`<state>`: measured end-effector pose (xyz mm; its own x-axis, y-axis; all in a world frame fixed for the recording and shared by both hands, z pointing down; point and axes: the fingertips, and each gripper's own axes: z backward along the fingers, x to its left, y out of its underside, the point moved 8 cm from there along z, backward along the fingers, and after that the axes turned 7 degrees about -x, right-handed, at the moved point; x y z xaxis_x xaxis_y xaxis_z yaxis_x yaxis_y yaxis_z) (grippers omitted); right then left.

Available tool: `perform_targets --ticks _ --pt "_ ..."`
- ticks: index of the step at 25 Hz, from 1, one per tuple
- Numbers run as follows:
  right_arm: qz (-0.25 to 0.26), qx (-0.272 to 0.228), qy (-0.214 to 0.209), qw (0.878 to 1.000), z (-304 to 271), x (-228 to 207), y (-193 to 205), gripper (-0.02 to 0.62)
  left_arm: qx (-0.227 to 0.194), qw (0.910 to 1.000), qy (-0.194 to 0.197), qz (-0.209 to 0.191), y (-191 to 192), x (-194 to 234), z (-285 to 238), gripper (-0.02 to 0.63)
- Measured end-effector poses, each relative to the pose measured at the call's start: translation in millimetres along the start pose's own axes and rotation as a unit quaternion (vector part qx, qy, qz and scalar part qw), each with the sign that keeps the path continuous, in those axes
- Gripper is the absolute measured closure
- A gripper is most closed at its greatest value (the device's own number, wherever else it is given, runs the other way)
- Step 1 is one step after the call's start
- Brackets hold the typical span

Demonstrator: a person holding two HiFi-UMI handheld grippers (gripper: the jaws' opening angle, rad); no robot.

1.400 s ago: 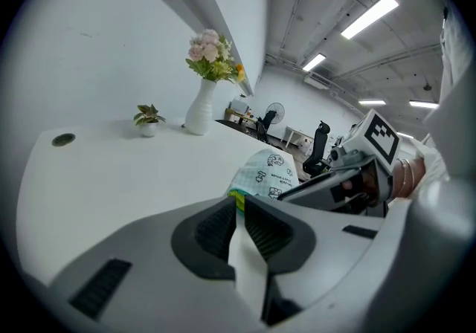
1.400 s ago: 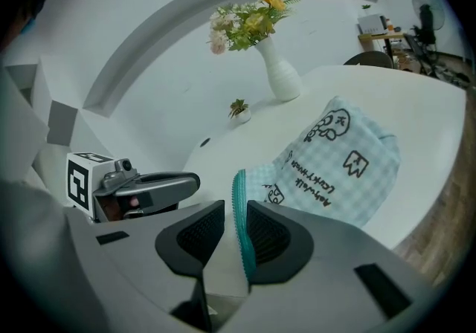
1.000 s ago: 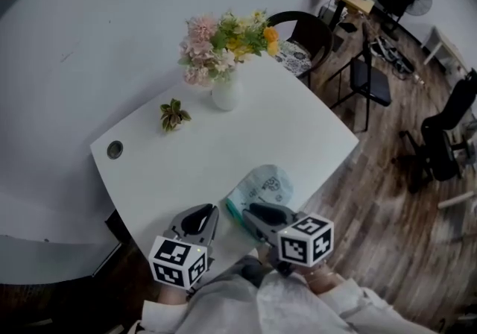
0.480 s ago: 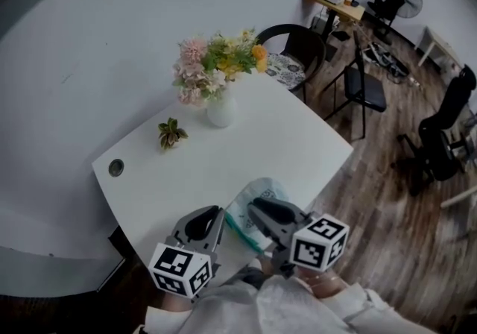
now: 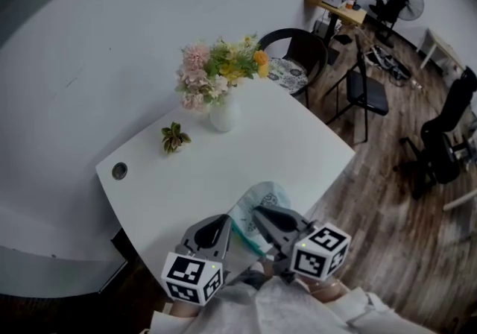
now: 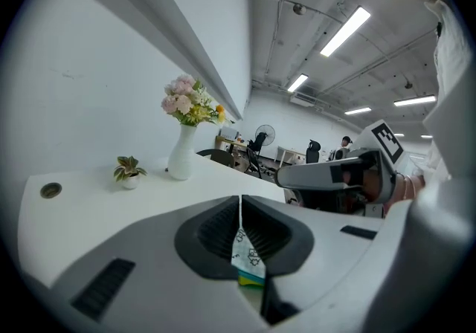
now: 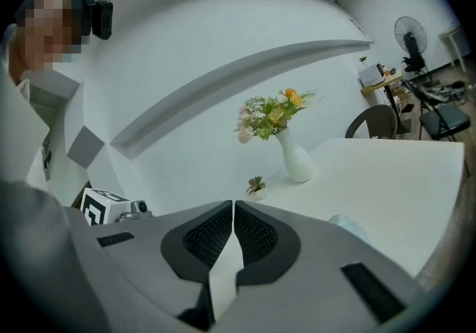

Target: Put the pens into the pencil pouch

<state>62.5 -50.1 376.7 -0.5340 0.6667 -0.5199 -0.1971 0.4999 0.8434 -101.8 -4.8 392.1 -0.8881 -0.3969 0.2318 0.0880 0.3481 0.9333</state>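
A translucent printed pencil pouch (image 5: 262,192) lies at the near edge of the white table (image 5: 246,146), with a green strip along its near side. My left gripper (image 5: 222,222) has just been closing and is shut on the pouch's edge. In the left gripper view, printed fabric with a green-yellow trim (image 6: 248,253) sits pinched between the pads of that gripper (image 6: 240,209). My right gripper (image 5: 258,213) hovers over the pouch's near side. It has just been closing, and its pads meet with nothing seen between them (image 7: 233,212). The pouch (image 7: 348,226) shows to its right. No pen can be told apart.
A white vase of flowers (image 5: 222,112) and a small potted plant (image 5: 174,136) stand at the table's far side. A round cable hole (image 5: 119,171) sits at the left corner. A dark chair (image 5: 298,45) stands past the far corner.
The right gripper's jaws have closed. The left gripper has shifted a little to the right, toward the pouch. The pouch stays at the table's near edge.
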Motion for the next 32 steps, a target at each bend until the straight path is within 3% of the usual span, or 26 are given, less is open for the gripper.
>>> perform_targets --ticks 3,10,21,32 --pt "0.007 0.002 0.025 1.0 3.6 -4.1 5.5 0.584 0.023 0.9997 -0.009 0.004 6.5 0.9 -0.3 0.592" --pt "0.005 0.025 0.034 0.999 6.8 -7.3 14.9 0.586 0.049 0.9981 -0.036 0.005 16.2 4.6 1.0 0.598" --pt "-0.003 0.048 0.011 0.999 4.6 -3.6 21.2 0.588 0.033 0.9984 -0.031 0.034 17.4 1.9 -0.6 0.599" --pt "0.005 0.05 -0.001 0.999 7.3 -1.8 19.2 0.589 0.047 0.9985 -0.014 0.026 23.3 -6.5 -4.2 0.6"
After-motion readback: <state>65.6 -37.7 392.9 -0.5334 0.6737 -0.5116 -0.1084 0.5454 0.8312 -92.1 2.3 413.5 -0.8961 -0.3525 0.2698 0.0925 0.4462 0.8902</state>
